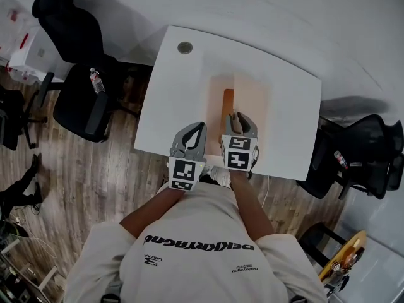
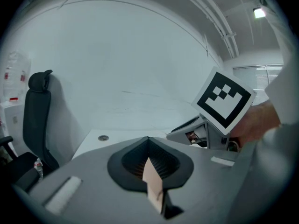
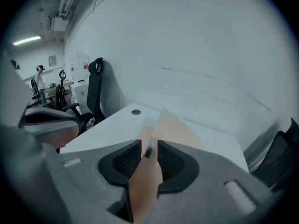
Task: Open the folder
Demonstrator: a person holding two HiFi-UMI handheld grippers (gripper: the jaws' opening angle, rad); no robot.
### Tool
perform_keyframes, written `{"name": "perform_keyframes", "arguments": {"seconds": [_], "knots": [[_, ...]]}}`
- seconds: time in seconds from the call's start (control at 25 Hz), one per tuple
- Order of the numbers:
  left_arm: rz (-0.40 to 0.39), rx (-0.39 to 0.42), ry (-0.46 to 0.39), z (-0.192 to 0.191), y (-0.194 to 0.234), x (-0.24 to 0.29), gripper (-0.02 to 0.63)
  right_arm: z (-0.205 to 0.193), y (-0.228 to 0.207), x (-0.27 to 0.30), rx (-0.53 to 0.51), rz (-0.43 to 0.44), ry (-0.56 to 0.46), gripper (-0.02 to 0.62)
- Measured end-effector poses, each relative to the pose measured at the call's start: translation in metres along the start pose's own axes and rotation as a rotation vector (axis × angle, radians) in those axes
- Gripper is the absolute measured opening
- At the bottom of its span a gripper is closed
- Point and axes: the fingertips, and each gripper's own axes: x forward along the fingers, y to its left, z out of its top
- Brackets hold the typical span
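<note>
Your right claw (image 3: 149, 143) pinches the thin peach folder (image 1: 252, 100) by its cover edge. The folder lies on the smooth white tabletop (image 1: 169, 96). Your left claw (image 2: 148, 138) is closed, beside the folder.

The folder (image 1: 252, 106) lies on the table (image 1: 170, 93), right of a chair (image 1: 79, 100).

I'm in an office. I stand at a white desk (image 1: 189, 100) with a round cable port (image 1: 185, 47) in its corner. Black wheeled office chairs (image 1: 76, 62) sit on either side on a wood-look floor (image 1: 82, 182). Strip ceiling lights (image 3: 26, 40), window blinds (image 2: 261, 76) and more chairs and desks show farther off.
</note>
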Motion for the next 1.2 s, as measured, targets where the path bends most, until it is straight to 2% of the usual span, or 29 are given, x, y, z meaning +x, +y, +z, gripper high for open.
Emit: {"name": "perform_keyframes", "arguments": {"seconds": [0.28,0.64,1.0,1.2], "knots": [[-0.013,-0.011,0.019,-0.008,-0.013,0.008,-0.012,0.008,-0.015,-0.016,0.007,-0.001,-0.049,0.069],[-0.062,0.031,0.077,-0.022,-0.034,0.018,-0.012,0.009,-0.031,-0.034,0.002,-0.022,-0.084,0.058],[-0.097,0.066,0.155,-0.045,-0.055,0.032,-0.012,0.011,-0.064,-0.052,0.006,-0.070,-0.118,0.048],[-0.107,0.074,0.182,-0.054,-0.059,0.039,-0.012,0.010,-0.075,-0.056,0.036,-0.068,-0.124,0.044]]}}
